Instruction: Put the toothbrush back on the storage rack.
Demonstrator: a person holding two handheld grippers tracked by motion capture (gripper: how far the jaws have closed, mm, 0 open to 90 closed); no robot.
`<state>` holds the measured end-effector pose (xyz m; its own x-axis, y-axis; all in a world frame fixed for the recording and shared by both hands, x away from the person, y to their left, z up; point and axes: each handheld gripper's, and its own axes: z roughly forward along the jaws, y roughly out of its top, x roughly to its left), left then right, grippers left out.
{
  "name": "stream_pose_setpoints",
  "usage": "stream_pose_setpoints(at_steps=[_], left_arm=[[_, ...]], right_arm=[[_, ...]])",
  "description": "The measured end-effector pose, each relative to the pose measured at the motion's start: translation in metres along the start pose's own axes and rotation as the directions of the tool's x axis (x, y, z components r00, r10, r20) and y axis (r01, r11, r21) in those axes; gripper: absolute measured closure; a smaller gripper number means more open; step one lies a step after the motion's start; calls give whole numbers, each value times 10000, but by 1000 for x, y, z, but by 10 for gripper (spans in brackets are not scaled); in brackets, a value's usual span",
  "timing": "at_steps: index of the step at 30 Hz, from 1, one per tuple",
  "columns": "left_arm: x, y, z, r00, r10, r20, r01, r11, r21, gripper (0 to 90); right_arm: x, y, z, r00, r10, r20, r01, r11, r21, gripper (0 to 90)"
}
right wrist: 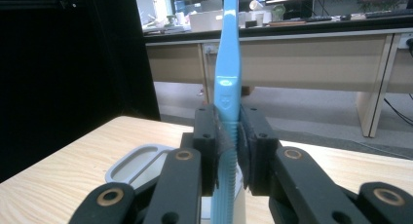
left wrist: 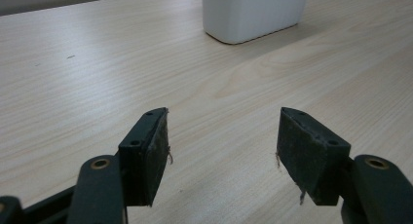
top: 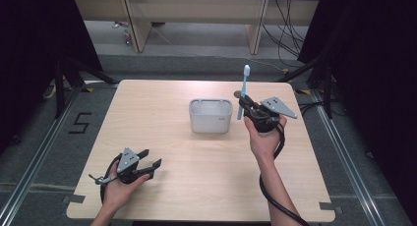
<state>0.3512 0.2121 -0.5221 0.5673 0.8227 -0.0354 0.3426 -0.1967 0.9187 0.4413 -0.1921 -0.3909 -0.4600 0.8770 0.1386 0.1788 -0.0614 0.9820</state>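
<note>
Right gripper fingers clamped on toothbrush

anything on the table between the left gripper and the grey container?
Nothing: bare wood. In the left gripper view the table runs uninterrupted from the open left gripper to the grey container; the high view agrees.

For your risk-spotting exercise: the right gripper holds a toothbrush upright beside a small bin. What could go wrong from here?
1. The right gripper pinches the toothbrush low on its handle, so the long upper part might tip or slip in the pads.
2. The toothbrush is to the right of the bin, not over it; released now, it would likely land on the table.
3. The left gripper is open and apart from the bin, so a knock could shift it.
</note>
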Motion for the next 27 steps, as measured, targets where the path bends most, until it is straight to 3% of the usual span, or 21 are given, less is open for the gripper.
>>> stream_pose_setpoints(at_steps=[24, 25, 27], left_arm=[[0, 0, 0, 10000, -8, 1, 8, 10000, -7, 357], [0, 0, 0, 10000, -16, 2, 16, 10000, -9, 357], [0, 0, 0, 10000, -8, 3, 8, 10000, -11, 357]], right_arm=[[-3, 3, 10, 9997, -7, 245, 10, 9999, -107, 793], [-2, 3, 10, 9996, 171, 217, -169, 9998, -125, 792], [-4, 3, 12, 9998, 20, 219, -17, 9999, -135, 793]])
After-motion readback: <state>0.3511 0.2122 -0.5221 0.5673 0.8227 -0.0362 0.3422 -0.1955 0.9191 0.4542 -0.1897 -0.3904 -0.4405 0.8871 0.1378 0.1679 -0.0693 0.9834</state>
